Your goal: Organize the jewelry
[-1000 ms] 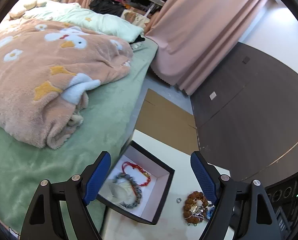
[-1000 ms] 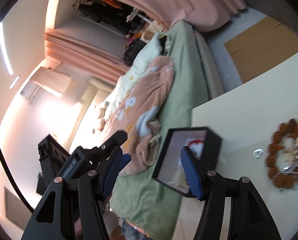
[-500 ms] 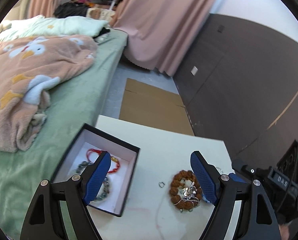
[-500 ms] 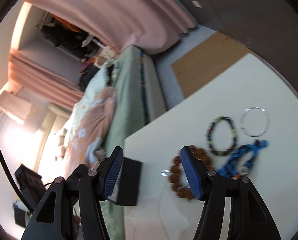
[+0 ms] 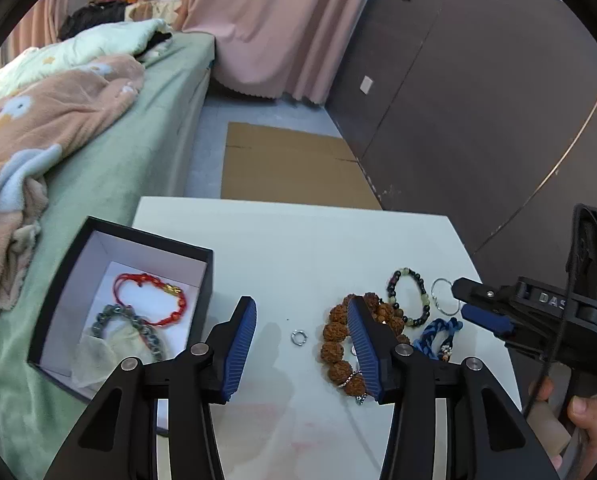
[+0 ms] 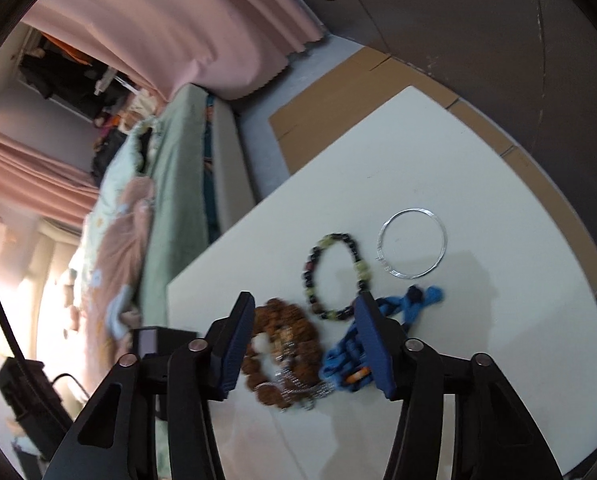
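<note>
A black box [image 5: 64, 258] with a white inside stands at the table's left edge and holds a red cord bracelet [image 5: 150, 298] and a grey bead bracelet [image 5: 138, 326]. On the white table [image 5: 290, 248] lie a small silver ring [image 5: 299, 337], a brown seed bracelet [image 5: 336, 344], a dark bead bracelet [image 5: 408, 298], a thin silver bangle [image 5: 442, 302] and a blue braided bracelet [image 5: 436, 338]. My left gripper [image 5: 302, 350] is open and empty above the small ring. My right gripper [image 6: 306, 344] is open and empty over the brown seed bracelet [image 6: 286, 356] and the blue braided bracelet [image 6: 382, 320].
A bed [image 5: 110, 152] with a green sheet and a pink blanket [image 5: 30, 128] runs along the table's left side. Flat cardboard [image 5: 290, 168] lies on the floor beyond the table. A dark wall [image 5: 478, 100] and pink curtains [image 5: 278, 28] stand behind.
Both grippers have swung right, away from the bed and box and over the loose jewelry on the table. Both stay open and empty.
</note>
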### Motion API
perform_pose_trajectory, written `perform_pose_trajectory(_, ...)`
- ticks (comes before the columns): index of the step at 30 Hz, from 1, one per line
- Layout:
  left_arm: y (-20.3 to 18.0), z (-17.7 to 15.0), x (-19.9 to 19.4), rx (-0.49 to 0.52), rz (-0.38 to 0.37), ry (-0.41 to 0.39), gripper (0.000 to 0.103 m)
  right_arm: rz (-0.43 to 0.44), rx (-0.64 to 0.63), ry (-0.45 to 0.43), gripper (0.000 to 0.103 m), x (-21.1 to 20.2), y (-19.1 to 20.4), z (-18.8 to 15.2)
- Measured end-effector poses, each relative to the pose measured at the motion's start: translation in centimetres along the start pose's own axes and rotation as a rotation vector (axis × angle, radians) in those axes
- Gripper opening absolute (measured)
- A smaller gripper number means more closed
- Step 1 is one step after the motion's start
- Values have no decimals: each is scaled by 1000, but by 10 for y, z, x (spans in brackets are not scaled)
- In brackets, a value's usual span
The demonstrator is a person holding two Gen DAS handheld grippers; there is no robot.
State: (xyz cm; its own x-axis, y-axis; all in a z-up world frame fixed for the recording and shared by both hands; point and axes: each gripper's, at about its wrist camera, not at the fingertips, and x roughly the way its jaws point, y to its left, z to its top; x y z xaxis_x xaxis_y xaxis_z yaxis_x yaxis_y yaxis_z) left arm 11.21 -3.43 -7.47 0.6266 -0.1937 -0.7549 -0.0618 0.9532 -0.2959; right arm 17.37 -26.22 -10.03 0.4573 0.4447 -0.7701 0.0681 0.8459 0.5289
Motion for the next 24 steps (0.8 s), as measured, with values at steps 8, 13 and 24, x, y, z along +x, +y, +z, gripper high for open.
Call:
perform_pose_trajectory(8, 4, 5, 24, -13, 0, 51, 49, -123, -8, 35, 31, 26, -5, 11)
perform_pose_trajectory(13, 10, 11, 34, -24, 6, 69, 46, -184, -56, 72, 14, 45, 4, 14)
perform_pose_trajectory(24, 1, 7, 30, 1, -27, 73, 42, -177, -53, 64, 4, 42, 6, 13)
